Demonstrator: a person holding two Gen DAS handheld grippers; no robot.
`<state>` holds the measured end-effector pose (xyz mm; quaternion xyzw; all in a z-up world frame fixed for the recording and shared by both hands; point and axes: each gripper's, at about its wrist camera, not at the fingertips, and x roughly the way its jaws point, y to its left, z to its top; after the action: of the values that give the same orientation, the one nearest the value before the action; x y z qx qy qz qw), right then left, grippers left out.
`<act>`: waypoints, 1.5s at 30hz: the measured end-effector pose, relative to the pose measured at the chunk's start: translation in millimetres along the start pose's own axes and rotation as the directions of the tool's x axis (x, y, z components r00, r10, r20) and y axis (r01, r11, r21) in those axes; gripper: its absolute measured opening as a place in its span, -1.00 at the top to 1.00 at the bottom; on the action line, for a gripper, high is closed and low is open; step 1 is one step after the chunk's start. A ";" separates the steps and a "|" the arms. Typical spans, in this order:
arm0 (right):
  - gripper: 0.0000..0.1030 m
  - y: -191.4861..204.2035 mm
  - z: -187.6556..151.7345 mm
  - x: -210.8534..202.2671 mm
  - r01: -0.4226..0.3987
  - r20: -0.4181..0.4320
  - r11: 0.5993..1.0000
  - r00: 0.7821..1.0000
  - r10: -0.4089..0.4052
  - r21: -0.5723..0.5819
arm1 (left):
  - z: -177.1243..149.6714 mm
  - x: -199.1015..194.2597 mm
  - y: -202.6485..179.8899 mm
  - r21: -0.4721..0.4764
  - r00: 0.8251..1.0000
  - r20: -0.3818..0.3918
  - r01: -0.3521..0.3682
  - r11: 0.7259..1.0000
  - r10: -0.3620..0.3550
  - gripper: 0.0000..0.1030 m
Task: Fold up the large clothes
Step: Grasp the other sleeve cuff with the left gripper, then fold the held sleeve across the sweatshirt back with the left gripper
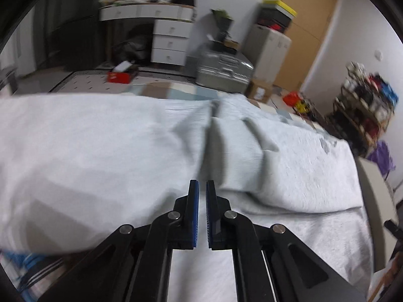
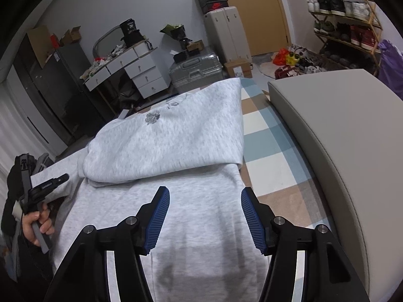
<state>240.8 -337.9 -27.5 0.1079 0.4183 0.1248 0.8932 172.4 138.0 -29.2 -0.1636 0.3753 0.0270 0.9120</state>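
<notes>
A light grey sweatshirt [image 2: 176, 136] with a dark clover print lies on the checked bed cover, its upper part folded over the lower part. It also fills the left wrist view [image 1: 100, 146], where a ribbed cuff or hem [image 1: 241, 151] lies bunched ahead. My left gripper [image 1: 202, 188] is nearly shut with a thin gap between the blue pads, just above the cloth; nothing shows between them. My right gripper [image 2: 205, 196] is open and empty, above the lower part of the sweatshirt. The left tool and the hand on it show in the right wrist view [image 2: 37, 201].
A grey padded headboard or bench [image 2: 340, 130] borders the bed on the right. The checked blue, white and tan cover [image 2: 267, 138] shows beside the sweatshirt. Beyond the bed stand a silver suitcase [image 2: 196, 70], a white drawer desk [image 2: 141, 70] and a shoe rack [image 2: 347, 25].
</notes>
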 end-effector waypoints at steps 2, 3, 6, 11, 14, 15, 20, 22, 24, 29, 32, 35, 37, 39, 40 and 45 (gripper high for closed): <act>-0.18 4.9 -0.8 -0.9 -0.009 0.002 1.000 1.000 0.009 -0.009 | -5.0 -22.2 23.7 -0.067 0.999 0.038 -0.023 0.997 0.026 0.78; -0.19 7.4 -0.9 -1.5 -0.015 0.006 1.000 1.000 0.015 -0.011 | -7.0 -34.5 36.1 -0.103 0.997 0.059 -0.043 0.994 0.049 0.35; -0.22 16.5 -1.7 -2.5 -0.041 0.013 0.999 0.999 0.041 -0.020 | -14.7 -75.4 77.3 -0.220 0.977 0.155 -0.112 0.969 0.149 -0.24; -0.44 42.3 -2.0 0.4 -0.101 0.017 0.993 0.995 0.102 -0.060 | -34.8 -120.8 130.4 -0.365 0.940 0.197 -0.195 0.910 0.280 -0.38; -0.53 55.3 -3.1 3.8 -0.126 0.013 0.989 0.992 0.127 -0.079 | -48.6 -130.0 163.0 -0.474 0.937 0.186 -0.178 0.863 0.296 -0.38; -0.53 59.1 -3.7 5.1 -0.130 0.009 0.988 0.991 0.131 -0.083 | -51.7 -129.8 169.4 -0.504 0.938 0.176 -0.176 0.846 0.300 -0.38; -0.53 70.2 -5.8 6.5 -0.135 -0.005 0.986 0.991 0.136 -0.101 | -56.5 -124.7 191.4 -0.611 0.945 0.169 -0.123 0.782 0.281 -0.38; -0.53 70.9 -5.6 4.2 -0.129 -0.003 0.986 0.992 0.129 -0.106 | -57.1 -124.9 199.8 -0.647 0.940 0.174 -0.114 0.754 0.292 -0.38; -0.54 70.8 -5.3 0.1 -0.121 0.005 0.987 0.992 0.122 -0.105 | -56.3 -124.0 206.7 -0.676 0.942 0.177 -0.094 0.731 0.286 -0.38; -0.56 66.1 -5.0 -4.3 -0.106 0.011 0.990 0.994 0.107 -0.088 | -45.6 -121.3 219.8 -0.719 0.934 0.185 -0.083 0.690 0.306 -0.38; -0.56 66.0 -5.9 -2.8 -0.105 0.009 0.991 0.994 0.106 -0.083 | -37.5 -116.7 224.4 -0.744 0.923 0.188 -0.088 0.662 0.334 -0.24; -0.56 66.9 -7.7 1.5 -0.105 -0.002 0.991 0.994 0.105 -0.084 | -34.6 -118.8 222.6 -0.742 0.895 0.187 -0.142 0.655 0.406 0.82; -0.56 68.7 -8.8 4.0 -0.103 -0.007 0.991 0.995 0.103 -0.085 | -28.2 -127.1 207.3 -0.696 0.858 0.212 -0.203 0.689 0.468 0.94; -0.56 68.8 -9.3 6.4 -0.105 -0.008 0.991 0.994 0.105 -0.085 | -16.7 -137.2 181.3 -0.623 0.809 0.266 -0.271 0.734 0.524 0.95; -0.56 68.4 -9.5 8.6 -0.111 -0.010 0.991 0.994 0.111 -0.079 | -8.5 -141.0 165.5 -0.582 0.790 0.294 -0.299 0.756 0.538 0.96; -0.56 68.1 -11.0 15.5 -0.124 -0.024 0.990 0.992 0.123 -0.060 | 49.1 -145.8 62.5 -0.351 0.744 0.493 -0.305 0.885 0.452 0.96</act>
<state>232.9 -267.7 -25.3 0.1051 0.4157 0.1937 0.8824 90.3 223.5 87.1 -0.1806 0.1095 0.3064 0.9282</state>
